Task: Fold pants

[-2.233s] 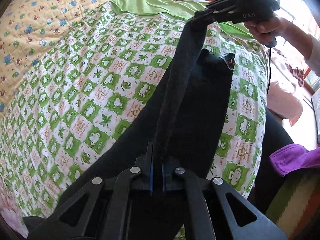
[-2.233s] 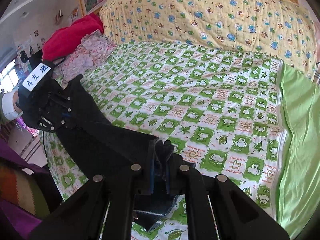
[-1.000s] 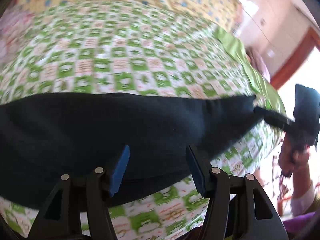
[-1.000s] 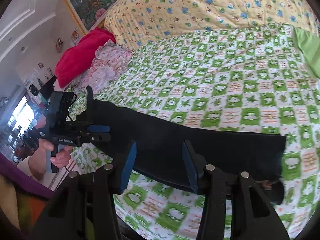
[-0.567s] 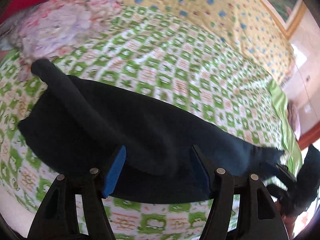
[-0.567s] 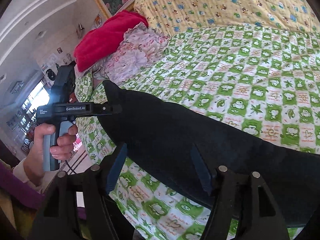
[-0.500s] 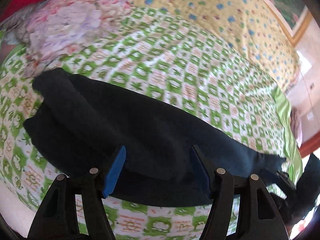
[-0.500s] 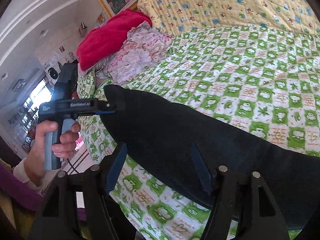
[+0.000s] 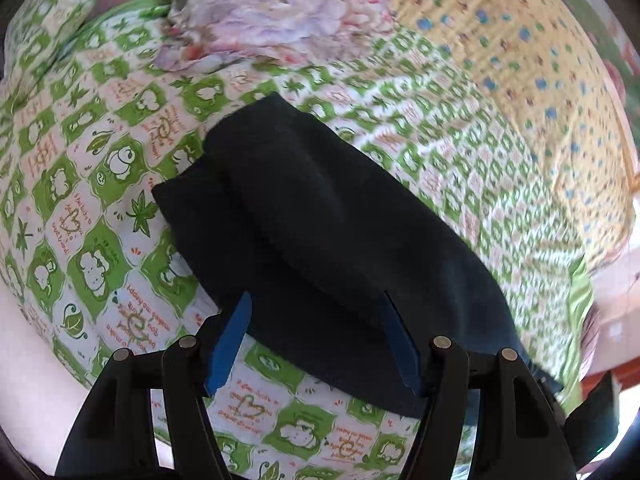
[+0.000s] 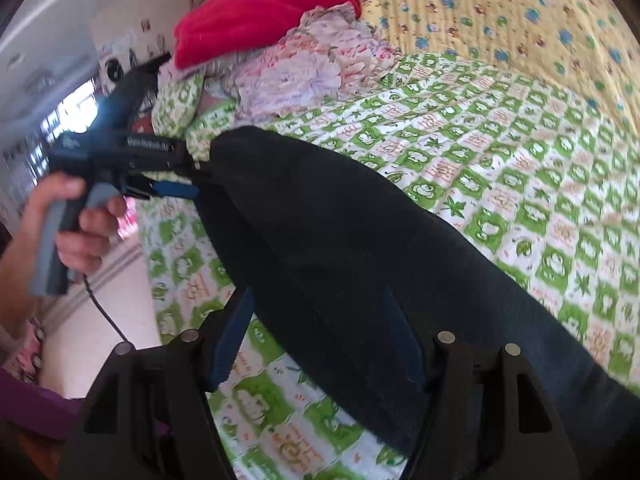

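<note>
Both jaw pairs stand apart, empty. The black pants [image 9: 320,232] run lengthwise past the left gripper [image 9: 316,340], whose fingertips are beside one end; the right gripper [image 10: 316,336] hovers mid-length.

Matt dark cloth pants [image 9: 328,216], soft and slightly fuzzy, printed quilted cotton bedspread [image 9: 92,200], crumpled floral fabric [image 9: 272,12], plush red blanket [image 10: 256,12], matt black plastic gripper [image 9: 316,336] with smooth blue pads [image 9: 232,340]

Dark pants [image 10: 360,240] run off right wrist frame at lower right, far end unseen; yellow quilt [image 9: 540,80] motion-blurred; left gripper's [image 10: 188,178] lettering unreadable.
</note>
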`<state>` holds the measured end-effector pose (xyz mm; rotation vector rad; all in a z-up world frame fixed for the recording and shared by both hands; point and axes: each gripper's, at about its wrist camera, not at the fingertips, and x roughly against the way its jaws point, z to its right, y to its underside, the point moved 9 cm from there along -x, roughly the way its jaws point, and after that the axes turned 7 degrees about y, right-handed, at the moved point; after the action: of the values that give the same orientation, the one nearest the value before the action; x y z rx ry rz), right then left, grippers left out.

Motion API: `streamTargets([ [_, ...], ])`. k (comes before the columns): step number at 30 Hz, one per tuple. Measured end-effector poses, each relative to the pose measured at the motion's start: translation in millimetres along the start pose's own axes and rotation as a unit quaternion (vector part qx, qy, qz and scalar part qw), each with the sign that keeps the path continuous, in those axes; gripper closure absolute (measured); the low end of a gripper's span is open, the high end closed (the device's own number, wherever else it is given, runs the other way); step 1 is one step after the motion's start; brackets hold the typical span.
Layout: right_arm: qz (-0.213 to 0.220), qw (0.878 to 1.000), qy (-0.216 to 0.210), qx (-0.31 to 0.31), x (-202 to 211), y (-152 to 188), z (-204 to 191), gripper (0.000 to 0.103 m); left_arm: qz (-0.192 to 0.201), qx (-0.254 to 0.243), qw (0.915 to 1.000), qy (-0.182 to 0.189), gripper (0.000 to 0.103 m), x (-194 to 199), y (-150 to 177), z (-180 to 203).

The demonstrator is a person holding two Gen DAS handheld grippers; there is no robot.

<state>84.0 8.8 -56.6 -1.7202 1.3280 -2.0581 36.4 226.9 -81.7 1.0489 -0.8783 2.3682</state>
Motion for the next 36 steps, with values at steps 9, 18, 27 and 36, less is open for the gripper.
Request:
streamTargets([
  [9, -0.042, 0.992, 0.065, 0.098, -48.3, 4.6, -14.7, 0.047, 0.023, 0.029, 0.9993, -0.009, 0.067, -23.5, -34.0, -17.1],
  [18, 0.003, 0.996, 0.053, 0.072, -11.7, -20.0, -12.6, 0.096, 0.052, -0.017, 0.9985, 0.007, 0.095, 1.4, -35.7, -5.3],
  [27, 0.003, 0.996, 0.009, 0.091, 13.6, -4.4, -40.4, 0.097, 0.064, -0.040, 0.9971, 0.002, 0.095, 27.8, -19.6, -17.5],
  [36, -0.051, 0.998, -0.004, 0.036, -25.1, 16.6, -28.8, 0.094, 0.053, -0.061, 0.9962, -0.034, 0.087, 2.9, -5.4, -38.9],
])
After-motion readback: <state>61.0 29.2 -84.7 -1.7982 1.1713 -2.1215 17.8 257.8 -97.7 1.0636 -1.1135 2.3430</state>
